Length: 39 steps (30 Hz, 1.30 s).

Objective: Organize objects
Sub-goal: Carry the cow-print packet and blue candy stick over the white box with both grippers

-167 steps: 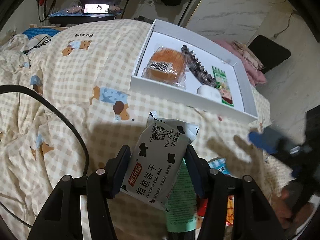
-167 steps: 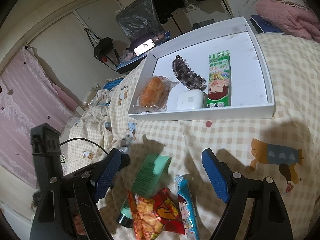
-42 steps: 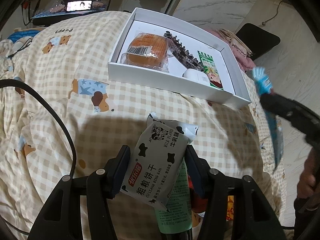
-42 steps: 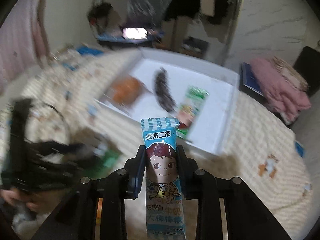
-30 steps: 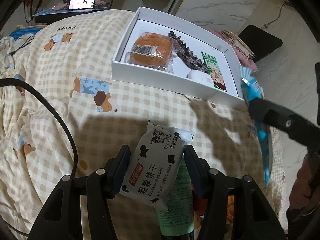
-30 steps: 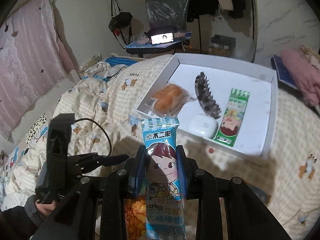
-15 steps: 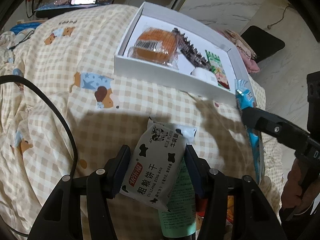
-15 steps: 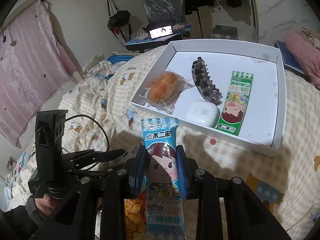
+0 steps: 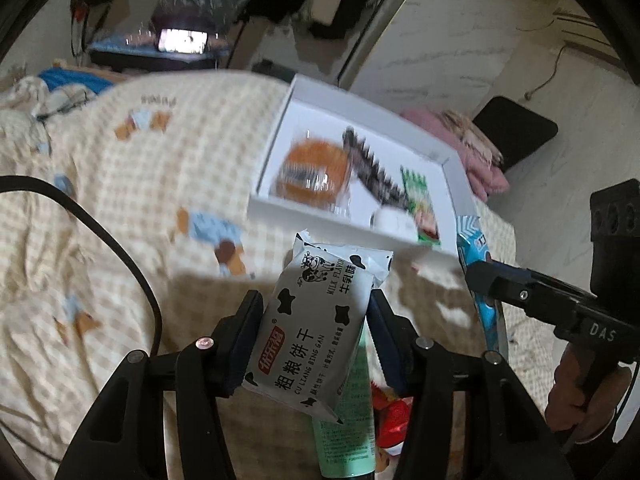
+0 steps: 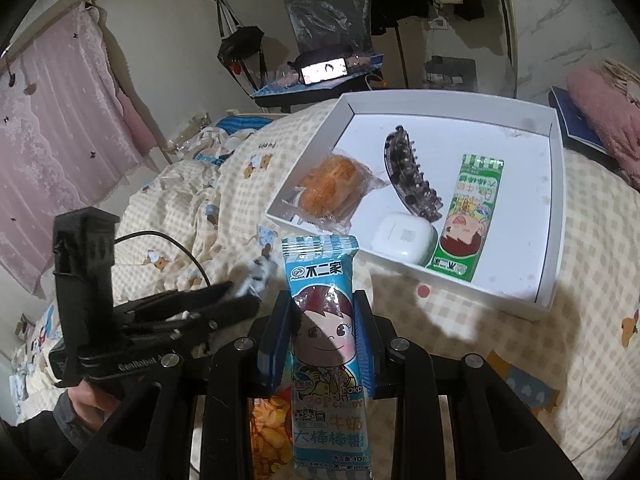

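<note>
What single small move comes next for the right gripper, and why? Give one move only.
Probably carry the blue candy packet forward over the white box and lower it beside the green candy packet. The right gripper is shut on it short of the near wall, and the bare floor right of the green packet looks wide enough.

From the left wrist the white box [image 9: 452,168] and everything in it smears with motion blur, and so does the checked blanket [image 9: 132,184]. The green tube [image 9: 348,436] lies mostly hidden under the biscuit packet [image 9: 316,320]. From the right wrist, the orange snack bag [image 10: 268,440] shows only a sliver behind the blue candy packet [image 10: 324,344], whose bottom meets the frame edge.
</note>
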### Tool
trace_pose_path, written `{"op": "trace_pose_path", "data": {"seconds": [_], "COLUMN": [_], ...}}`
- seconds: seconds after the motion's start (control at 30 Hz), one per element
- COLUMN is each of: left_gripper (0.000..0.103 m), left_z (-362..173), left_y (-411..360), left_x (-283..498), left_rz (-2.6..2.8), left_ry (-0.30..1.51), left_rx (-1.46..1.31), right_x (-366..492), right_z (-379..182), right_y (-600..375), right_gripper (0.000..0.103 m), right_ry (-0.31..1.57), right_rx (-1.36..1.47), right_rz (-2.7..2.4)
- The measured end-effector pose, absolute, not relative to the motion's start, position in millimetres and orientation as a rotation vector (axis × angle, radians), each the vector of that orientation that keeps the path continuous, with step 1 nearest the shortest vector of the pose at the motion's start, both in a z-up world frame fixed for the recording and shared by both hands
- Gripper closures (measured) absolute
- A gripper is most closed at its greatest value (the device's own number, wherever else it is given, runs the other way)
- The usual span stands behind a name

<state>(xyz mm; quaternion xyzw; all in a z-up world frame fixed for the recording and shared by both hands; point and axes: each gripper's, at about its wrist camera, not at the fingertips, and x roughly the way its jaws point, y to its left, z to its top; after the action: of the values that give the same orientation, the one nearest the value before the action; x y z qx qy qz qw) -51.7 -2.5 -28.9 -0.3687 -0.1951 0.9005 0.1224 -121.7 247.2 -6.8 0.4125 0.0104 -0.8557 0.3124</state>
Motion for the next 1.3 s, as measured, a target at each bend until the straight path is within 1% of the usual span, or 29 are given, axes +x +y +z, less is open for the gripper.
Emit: {"op": "trace_pose_path", "data": {"seconds": [0.13, 0.3, 0.43, 0.53, 0.6, 0.7, 0.83, 0.97, 1.1, 1.17, 1.3], "left_gripper": [0.046, 0.046, 0.046, 0.046, 0.046, 0.046, 0.046, 0.046, 0.046, 0.046, 0.046], "left_z": [-1.8, 21.2, 36.3, 39.7, 40.4, 41.1, 38.4, 34.8, 17.5, 6.8, -9.8], "left_y": [-5.3, -7.3, -7.2, -1.6, 5.0, 20.0, 40.5, 64.3, 72.8, 75.5, 81.9], "left_x": [-50.5, -49.9, -59.8, -83.8, -100.7, -123.4, -157.3, -183.1, -198.1, -202.1, -198.4], "left_rz": [2.643, 2.624, 2.596, 2.517, 2.508, 2.537, 2.475, 2.511, 2.523, 2.504, 2.537], "left_ry": [-0.567, -0.587, -0.633, -0.672, -0.668, -0.605, -0.617, -0.551, -0.565, -0.542, -0.459], "left_rx": [-0.997, -0.951, -0.931, -0.950, -0.954, -0.969, -0.943, -0.931, -0.943, -0.976, -1.008], "right_x": [-125.3, -136.2, -149.1, -153.0, -156.8, -177.6, -193.4, -199.5, -212.4, -213.2, -213.7], "right_z": [14.9, 55.0, 79.6, 85.6, 83.3, 78.2, 75.9, 54.4, 30.1, 19.6, 8.2], "right_y": [252.3, 257.2, 272.1, 278.9, 288.8, 301.1, 315.6, 328.5, 344.3, 347.3, 341.3], "right_gripper": [0.072, 0.072, 0.072, 0.072, 0.072, 0.072, 0.072, 0.072, 0.072, 0.072, 0.072], "right_ry": [-0.021, 0.074, -0.004, 0.060, 0.035, -0.130, -0.308, -0.363, -0.469, -0.513, -0.506], "right_rx": [1.018, 0.874, 0.745, 0.654, 0.609, 0.632, 0.583, 0.579, 0.637, 0.653, 0.672], "right_rz": [-2.246, -2.401, -2.468, -2.577, -2.679, -2.685, -2.689, -2.654, -2.590, -2.555, -2.565]}}
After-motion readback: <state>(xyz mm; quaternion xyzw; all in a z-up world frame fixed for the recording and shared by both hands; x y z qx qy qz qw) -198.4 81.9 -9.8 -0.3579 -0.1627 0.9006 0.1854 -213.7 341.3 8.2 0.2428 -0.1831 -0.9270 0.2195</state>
